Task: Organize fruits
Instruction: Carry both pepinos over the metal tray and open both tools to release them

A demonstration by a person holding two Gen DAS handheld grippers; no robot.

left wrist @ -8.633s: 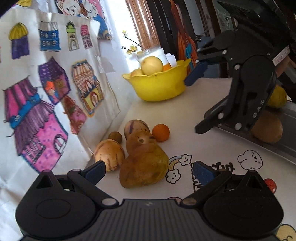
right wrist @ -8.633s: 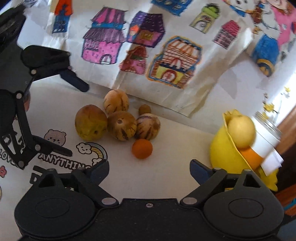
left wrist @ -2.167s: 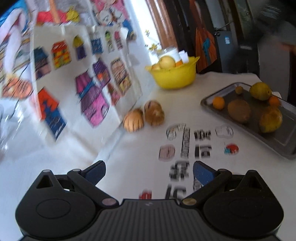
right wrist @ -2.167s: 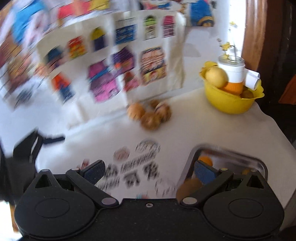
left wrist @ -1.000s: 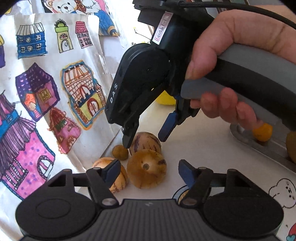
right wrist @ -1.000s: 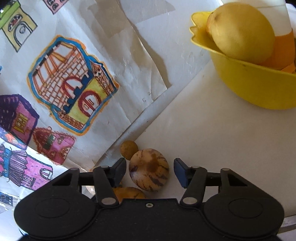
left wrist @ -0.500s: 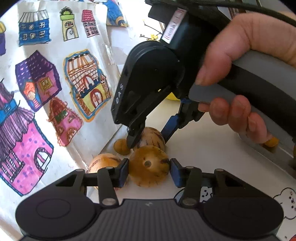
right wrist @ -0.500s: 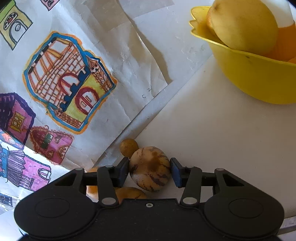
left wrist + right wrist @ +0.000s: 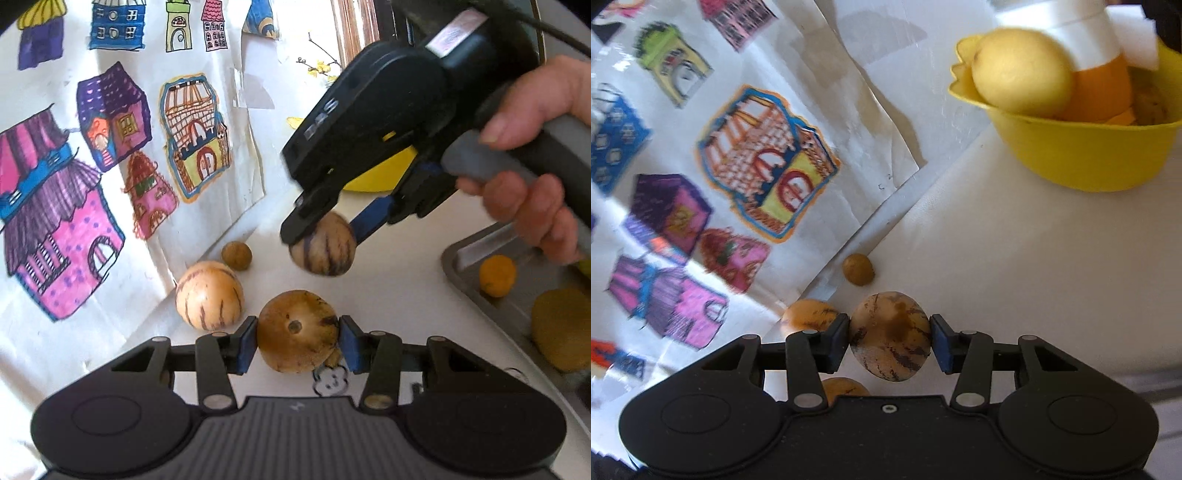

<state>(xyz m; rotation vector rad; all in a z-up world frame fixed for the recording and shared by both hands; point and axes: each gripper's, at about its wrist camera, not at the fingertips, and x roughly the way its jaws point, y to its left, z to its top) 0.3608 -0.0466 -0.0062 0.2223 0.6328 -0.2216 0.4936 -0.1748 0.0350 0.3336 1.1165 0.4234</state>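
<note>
Here the left gripper (image 9: 297, 339) has its blue pads pressed on both sides of a brown fruit (image 9: 297, 331), low over the white table (image 9: 399, 295); the right gripper (image 9: 889, 341), carried by a hand (image 9: 535, 158), is clamped on a striped fruit (image 9: 890, 336), which hangs clear above the table, further back in the left view; a second striped fruit (image 9: 209, 294) lies on the table just left of the brown one, with a small brown ball (image 9: 236, 255) near it by the paper of drawn houses (image 9: 110, 155); a grey tray (image 9: 465, 254) at right holds an orange (image 9: 497, 275) and a yellowish fruit (image 9: 561, 328); a yellow bowl (image 9: 1082, 151) stands well behind.
</note>
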